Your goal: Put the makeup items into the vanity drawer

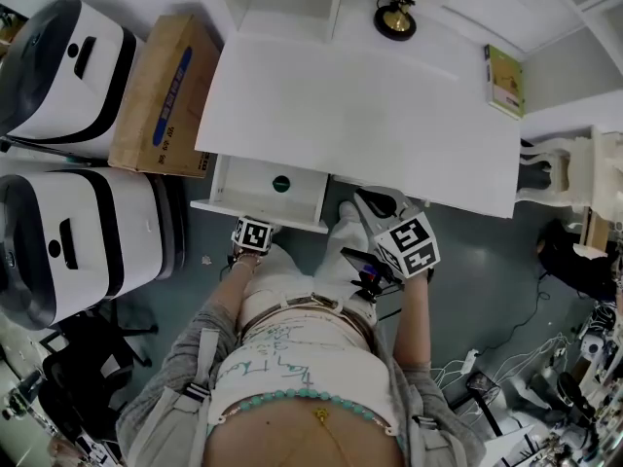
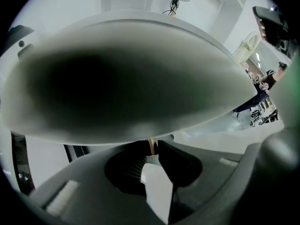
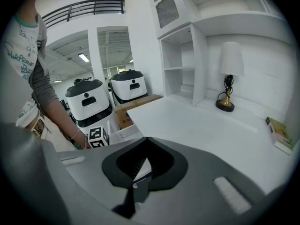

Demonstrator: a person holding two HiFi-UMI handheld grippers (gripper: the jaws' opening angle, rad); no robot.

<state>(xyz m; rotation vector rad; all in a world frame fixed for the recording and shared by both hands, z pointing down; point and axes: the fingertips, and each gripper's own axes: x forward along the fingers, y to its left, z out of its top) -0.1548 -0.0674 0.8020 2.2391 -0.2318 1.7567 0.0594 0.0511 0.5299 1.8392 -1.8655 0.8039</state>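
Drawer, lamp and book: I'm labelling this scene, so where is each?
drawer [image 1: 248,181], head view, bare inside floor
lamp [image 3: 231,59], right gripper view, its white shade
book [image 1: 504,79], head view, middle of its green cover

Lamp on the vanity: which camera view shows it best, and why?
Right gripper view: the lamp stands whole, shade to base. Head view: lamp seen only from above. Left gripper view: lamp tiny, near the top edge.

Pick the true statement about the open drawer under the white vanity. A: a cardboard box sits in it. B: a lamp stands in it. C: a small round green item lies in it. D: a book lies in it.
C: the drawer has a small round green item on its floor, while the lamp and the book sit on the vanity top.
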